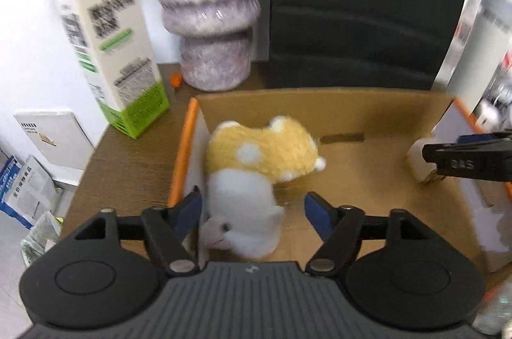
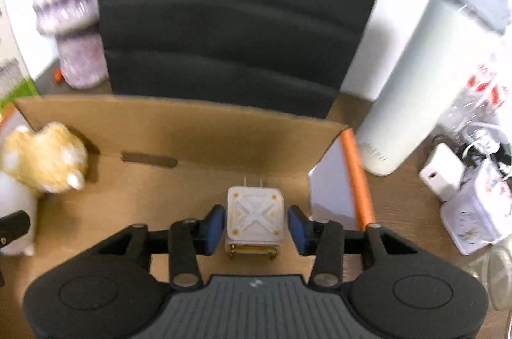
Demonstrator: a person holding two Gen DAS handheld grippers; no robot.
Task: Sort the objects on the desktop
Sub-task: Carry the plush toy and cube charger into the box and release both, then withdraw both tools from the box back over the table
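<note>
- Left gripper (image 1: 252, 211) hangs over the left end of the cardboard box (image 1: 320, 105), jaws spread well apart; the plush toy (image 1: 256, 176) lies on the box floor between and just ahead of its blue pads (image 1: 188, 211), which do not press on it.
- Right gripper (image 2: 254, 225) sits over the right end of the same box, jaws parted, with the white plug adapter (image 2: 255, 216) between the pads; a slim gap shows on each side, so nothing is held.
- Both items appear to be resting in the box, so the step in hand reads as letting go and withdrawing.
- To do it well, each gripper would lift straight up with jaws held wide, so no pad drags the toy's fur or tips the adapter.
- The left gripper's left pad stands close to the box's orange-edged left wall (image 1: 184, 153); backing away from that wall avoids shoving the box.
- Beyond the box stand a milk carton (image 1: 108, 51) and a fuzzy jar (image 1: 211, 12), ahead and to the left of the left gripper; a pale tumbler (image 2: 425, 76) stands ahead and right of the right gripper. A low, sweeping exit could knock them.
</note>
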